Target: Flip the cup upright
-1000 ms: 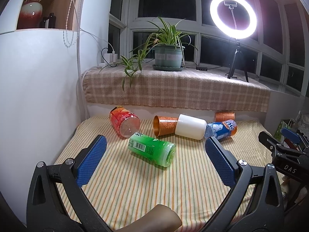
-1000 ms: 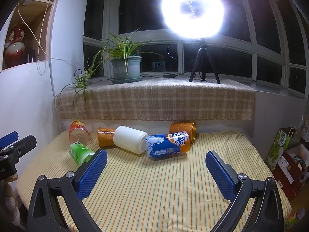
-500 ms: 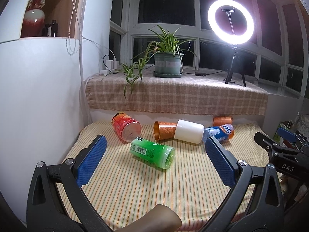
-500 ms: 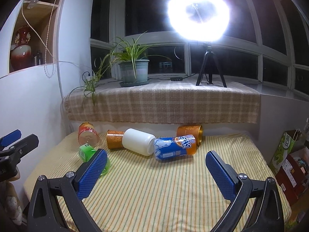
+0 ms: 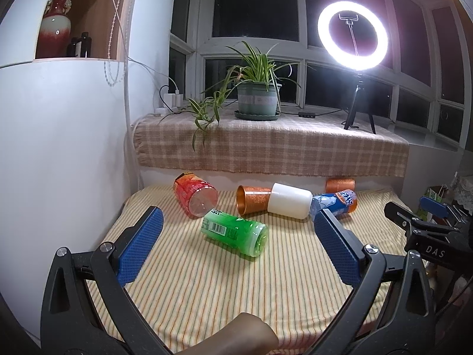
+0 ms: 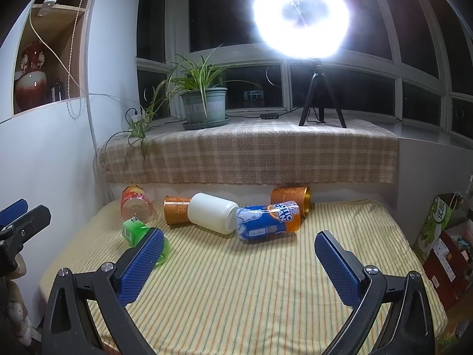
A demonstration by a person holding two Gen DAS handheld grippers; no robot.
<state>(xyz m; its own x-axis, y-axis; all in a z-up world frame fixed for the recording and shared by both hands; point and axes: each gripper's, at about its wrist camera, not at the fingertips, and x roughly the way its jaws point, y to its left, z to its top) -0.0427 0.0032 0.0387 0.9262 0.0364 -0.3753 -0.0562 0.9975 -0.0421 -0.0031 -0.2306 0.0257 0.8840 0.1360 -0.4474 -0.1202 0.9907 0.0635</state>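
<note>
Several cups lie on their sides on the striped yellow cloth (image 5: 207, 281). A green cup (image 5: 235, 232) lies nearest, a red cup (image 5: 195, 196) behind it, then a copper cup (image 5: 252, 202), a white cup (image 5: 289, 205), a blue and orange cup (image 5: 334, 204) and a second copper cup (image 5: 340, 184). My left gripper (image 5: 236, 245) is open and empty, framing the green cup from well back. My right gripper (image 6: 236, 259) is open and empty, short of the blue and orange cup (image 6: 267, 222). Its left finger hides part of the green cup (image 6: 137, 232).
A checked cloth covers the window ledge (image 5: 266, 151) behind, with a potted plant (image 5: 257, 100) and a ring light on a tripod (image 5: 353, 41). A white wall (image 5: 59, 162) bounds the left side. Boxes (image 6: 440, 230) stand to the right of the cloth.
Both grippers have drawn back and up a little; the cups look smaller and farther away. No cup has moved. Both grippers stay open.
</note>
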